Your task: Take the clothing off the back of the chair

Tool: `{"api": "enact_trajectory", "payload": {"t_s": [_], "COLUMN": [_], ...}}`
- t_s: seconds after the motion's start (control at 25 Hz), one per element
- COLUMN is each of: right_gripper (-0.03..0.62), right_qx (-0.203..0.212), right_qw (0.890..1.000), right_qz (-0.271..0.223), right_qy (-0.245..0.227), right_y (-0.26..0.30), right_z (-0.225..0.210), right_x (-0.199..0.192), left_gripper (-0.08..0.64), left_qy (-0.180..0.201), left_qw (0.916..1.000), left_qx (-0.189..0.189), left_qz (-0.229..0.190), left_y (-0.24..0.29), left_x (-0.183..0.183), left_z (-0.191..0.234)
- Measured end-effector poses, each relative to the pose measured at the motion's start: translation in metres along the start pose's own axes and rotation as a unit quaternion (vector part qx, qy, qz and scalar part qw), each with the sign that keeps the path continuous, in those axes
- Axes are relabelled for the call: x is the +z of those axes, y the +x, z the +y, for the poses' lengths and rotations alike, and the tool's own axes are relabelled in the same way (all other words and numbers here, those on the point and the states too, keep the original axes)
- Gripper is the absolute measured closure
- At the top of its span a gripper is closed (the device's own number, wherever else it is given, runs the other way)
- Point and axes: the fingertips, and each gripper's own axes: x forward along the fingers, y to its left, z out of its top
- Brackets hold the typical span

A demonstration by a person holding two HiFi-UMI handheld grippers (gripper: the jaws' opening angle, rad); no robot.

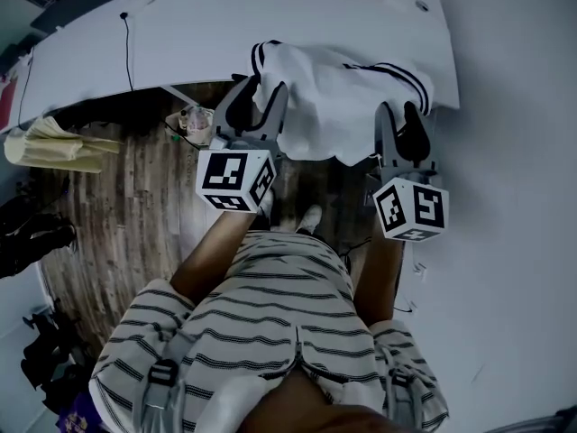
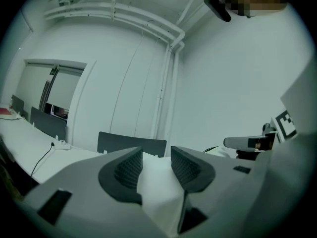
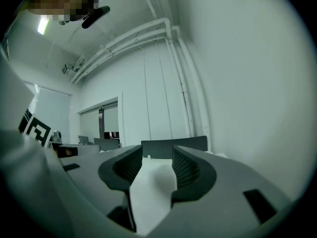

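Head view looks steeply down on a white tabletop point(image 1: 270, 16), where the clothing point(image 1: 343, 97), a white piece with dark stripes at its edges, lies in a loose heap at the near edge. One part of it hangs over this edge toward the wooden floor point(image 1: 135, 179). It is not on any chair back. The left gripper point(image 1: 261, 93) is at the left end of the clothing and the right gripper point(image 1: 400, 115) is at its right side, both pointing level toward the tabletop. Below them is the person's striped shirt point(image 1: 270, 314). A thin dark cable point(image 1: 128, 48) runs across the tabletop, well apart from the clothing.

In the left gripper view, the jaws of the left gripper point(image 2: 156, 157) stand wide apart. A fold of the white clothing point(image 2: 156, 182) lies in the gap between the two ribbed pads, but the pads do not squeeze it. Behind it, on the far side of the tabletop, is a dark panel point(image 2: 131, 144) that looks like a chair back.

In the right gripper view, the jaws of the right gripper point(image 3: 157, 155) are also apart, a little less wide. Another fold of the clothing point(image 3: 151, 187) rests loose between them, and it is not clamped. A similar dark panel point(image 3: 173, 145) stands behind.
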Motion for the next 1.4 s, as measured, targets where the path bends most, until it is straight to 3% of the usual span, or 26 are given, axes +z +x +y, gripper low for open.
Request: {"api": "enact_trajectory", "payload": {"t_s": [0.2,0.64,0.92,1.08,1.28,1.4], "right_gripper": [0.345,0.314,0.305,0.342,0.355,0.416], "right_qx": [-0.016,-0.071,-0.05,-0.044,-0.05,-0.055], "right_qw": [1.0,0.997,0.995,0.995,0.995,0.996], "right_qz": [0.007,0.029,0.047,0.049,0.053,0.055], "right_qy": [-0.006,0.012,0.068,0.074,0.063,0.037], "right_y": [0.012,0.029,0.036,0.037,0.037,0.036], "right_z": [-0.021,-0.075,-0.088,-0.086,-0.086,-0.083], "right_x": [-0.003,-0.008,-0.022,-0.023,-0.023,-0.022], "left_gripper": [0.374,0.373,0.373,0.382,0.388,0.41], "left_qy": [-0.011,-0.042,-0.085,-0.117,-0.128,-0.135], "left_qw": [0.9999,0.9986,0.9957,0.9924,0.991,0.9898], "left_qx": [0.01,-0.004,-0.017,-0.025,-0.028,-0.034], "left_qz": [0.007,0.03,0.031,0.029,0.028,0.031], "left_y": [0.011,0.03,0.035,0.037,0.038,0.039], "left_x": [-0.004,-0.009,-0.011,-0.013,-0.015,-0.015], "left_z": [0.009,0.018,0.02,0.02,0.02,0.017]}}
